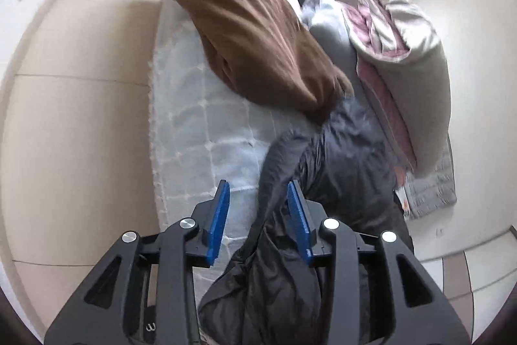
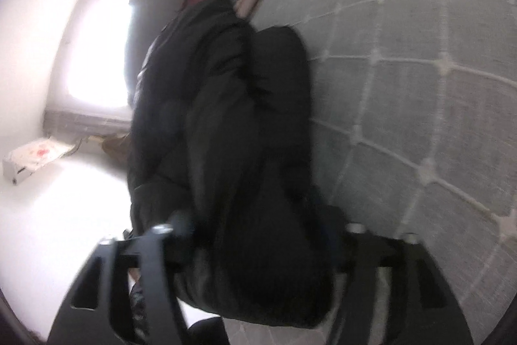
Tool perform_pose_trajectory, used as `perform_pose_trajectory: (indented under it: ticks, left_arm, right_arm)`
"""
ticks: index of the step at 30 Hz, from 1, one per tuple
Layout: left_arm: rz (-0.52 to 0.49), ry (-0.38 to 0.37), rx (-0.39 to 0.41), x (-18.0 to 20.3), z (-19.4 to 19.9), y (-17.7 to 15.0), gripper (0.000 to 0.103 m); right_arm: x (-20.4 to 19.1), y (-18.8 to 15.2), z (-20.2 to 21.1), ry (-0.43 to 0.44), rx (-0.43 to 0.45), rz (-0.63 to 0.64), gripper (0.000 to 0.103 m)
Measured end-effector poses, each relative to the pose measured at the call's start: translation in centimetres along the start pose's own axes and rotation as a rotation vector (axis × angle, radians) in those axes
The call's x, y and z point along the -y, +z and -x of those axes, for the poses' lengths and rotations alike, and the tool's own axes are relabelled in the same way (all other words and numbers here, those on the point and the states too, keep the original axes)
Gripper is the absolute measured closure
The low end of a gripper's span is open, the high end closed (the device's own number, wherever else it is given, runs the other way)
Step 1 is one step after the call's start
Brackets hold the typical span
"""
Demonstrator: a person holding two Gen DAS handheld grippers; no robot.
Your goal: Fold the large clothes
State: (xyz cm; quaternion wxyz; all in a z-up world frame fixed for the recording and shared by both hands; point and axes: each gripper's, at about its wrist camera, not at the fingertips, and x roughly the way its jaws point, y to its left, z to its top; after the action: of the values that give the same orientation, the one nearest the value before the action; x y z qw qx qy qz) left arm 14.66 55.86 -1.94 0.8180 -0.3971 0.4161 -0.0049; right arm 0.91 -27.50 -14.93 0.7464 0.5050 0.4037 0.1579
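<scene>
- The black puffer jacket point(image 1: 339, 157) hangs bunched over the grey quilted mattress point(image 1: 194, 131), not yet folded.
- Left gripper point(image 1: 258, 199): jaws spread, fabric loose between them.
- Right gripper point(image 2: 258, 235): fingers buried in jacket; grip unclear.
- Brown garment point(image 1: 252, 34) lies toward the mattress's far end, beside stacked bedding point(image 1: 404, 54).

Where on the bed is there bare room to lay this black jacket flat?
Bare quilted bedspread lies between the bed's left edge and the brown garment, ahead of the left gripper. The right side is crowded: folded bedding pile, black jacket.

brown garment point(image 1: 255, 34) ahead, bare rug point(image 1: 194, 131) left
</scene>
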Motion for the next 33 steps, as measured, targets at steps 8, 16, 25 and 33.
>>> perform_pose_trajectory:
  ticks: [8, 16, 25, 33]
  left_arm:
    - [-0.186, -0.08, 0.001, 4.5, 5.2, -4.6, 0.068]
    - [-0.524, -0.119, -0.055, 16.0, 4.1, -12.0, 0.057]
    - [-0.71, -0.039, -0.026, 22.5, 1.6, -16.4, 0.055]
    - [-0.837, 0.281, 0.069, 26.5, -1.4, -22.1, 0.055]
  right_arm:
    - [-0.5, 2.2, 6.6, 0.0, 0.186, 0.034, 0.032]
    - [-5.7, 4.5, 9.2, 0.012, 0.187, 0.197, 0.028]
    - [-11.0, 2.1, 7.4, -0.045, 0.132, 0.452, 0.024]
    - [-22.9, -8.8, 1.9, -0.375, 0.296, 0.976, 0.024]
